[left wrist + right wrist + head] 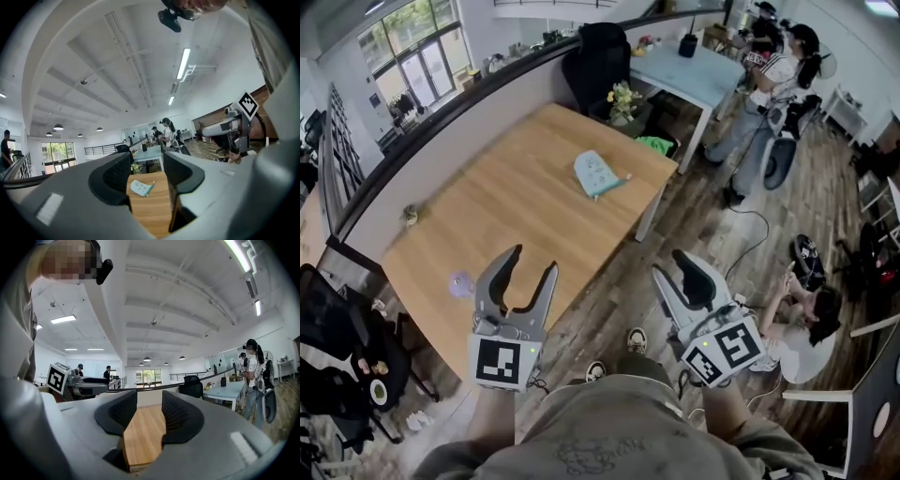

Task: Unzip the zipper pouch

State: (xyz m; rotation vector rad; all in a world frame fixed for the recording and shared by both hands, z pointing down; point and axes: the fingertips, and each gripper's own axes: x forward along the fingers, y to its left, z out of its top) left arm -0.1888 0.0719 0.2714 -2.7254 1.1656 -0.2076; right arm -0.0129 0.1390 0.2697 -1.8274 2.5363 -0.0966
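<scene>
Pale wood covers the tabletop (516, 211), and the zipper pouch (598, 173) lies flat on it toward the far right corner. The pouch is a light mint-blue thing with a small print on its face, and a thin strip sticks out from its right end. It is well apart from both grippers, and nothing touches it.

The left gripper (532, 262) hangs over the near edge of the tabletop with its jaws spread wide and nothing held between them. In the left gripper view the pouch (140, 187) shows through the gap between those jaws, far down the tabletop (154, 211) and slightly left of the gap's centre. A small purple object (461, 283) sits on the wood just left of this gripper.

The right gripper (677, 272) is held off the near right side of the tabletop, above the dark plank floor (712, 216). Its jaws also stand apart and empty. In the right gripper view only bare wood (143, 437) fills the space between them, and the pouch does not appear there.

Beyond the far end of the tabletop stand a black chair (600, 52) and a pot of flowers (623, 98). A pale blue table (694, 70) is further right, with a person (769, 94) standing beside it.
</scene>
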